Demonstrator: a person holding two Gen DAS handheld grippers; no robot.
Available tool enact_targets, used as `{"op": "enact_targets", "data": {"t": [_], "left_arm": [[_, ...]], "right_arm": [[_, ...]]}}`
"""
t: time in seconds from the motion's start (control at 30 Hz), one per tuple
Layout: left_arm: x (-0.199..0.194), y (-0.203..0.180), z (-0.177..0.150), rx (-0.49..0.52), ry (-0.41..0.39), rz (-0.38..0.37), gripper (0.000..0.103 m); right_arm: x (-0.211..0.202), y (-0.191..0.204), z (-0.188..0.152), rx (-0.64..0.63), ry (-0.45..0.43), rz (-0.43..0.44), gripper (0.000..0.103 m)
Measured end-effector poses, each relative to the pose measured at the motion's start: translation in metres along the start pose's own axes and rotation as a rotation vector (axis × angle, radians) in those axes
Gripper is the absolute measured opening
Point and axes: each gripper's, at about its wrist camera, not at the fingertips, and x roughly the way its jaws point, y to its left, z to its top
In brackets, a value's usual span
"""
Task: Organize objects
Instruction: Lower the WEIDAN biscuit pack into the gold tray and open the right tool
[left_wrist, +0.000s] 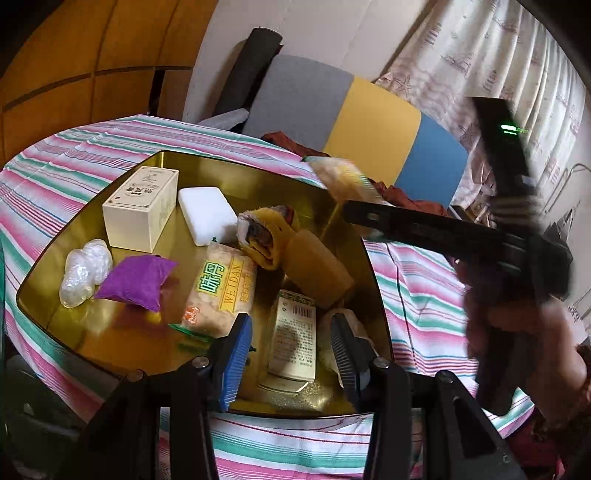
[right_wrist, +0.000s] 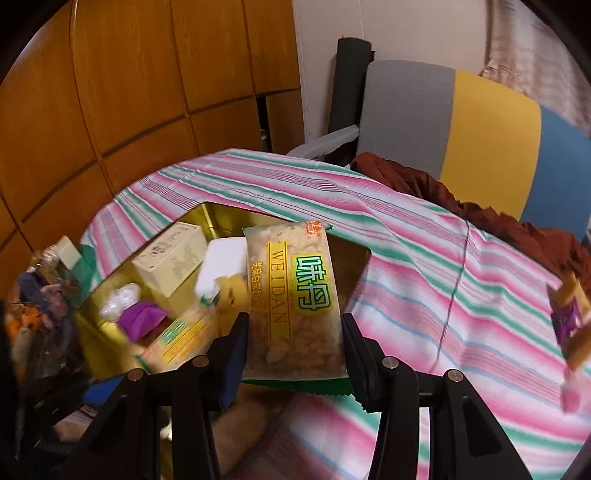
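Two WEIDAN snack packets show: one (left_wrist: 218, 295) lies inside the gold tray (left_wrist: 258, 173), right of the purple pouch (left_wrist: 136, 280), and the left tool (left_wrist: 288, 354) hangs open and empty above it. Second packet (right_wrist: 295, 302) is gripped by the right tool (right_wrist: 295, 343) over the tray's right rim. I judge this slippery packet could slide out and land on the desk (right_wrist: 424, 295), because only its lower end is pinched.
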Motion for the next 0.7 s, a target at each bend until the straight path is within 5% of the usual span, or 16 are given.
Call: {"op": "enact_targets", "data": {"t": [0.43,0.7], "left_arm": [[-0.002,0.008,0.005,-0.032,-0.009,0.003,0.044],[-0.001,0.007,0.003,-0.035,-0.011,0.000,0.044]], "right_arm": [[0.076,0.003,0.031,-0.059,0.100,-0.070,0.049],[0.060,0.003,0.023,-0.040,0.050,-0.068,0.058]]}}
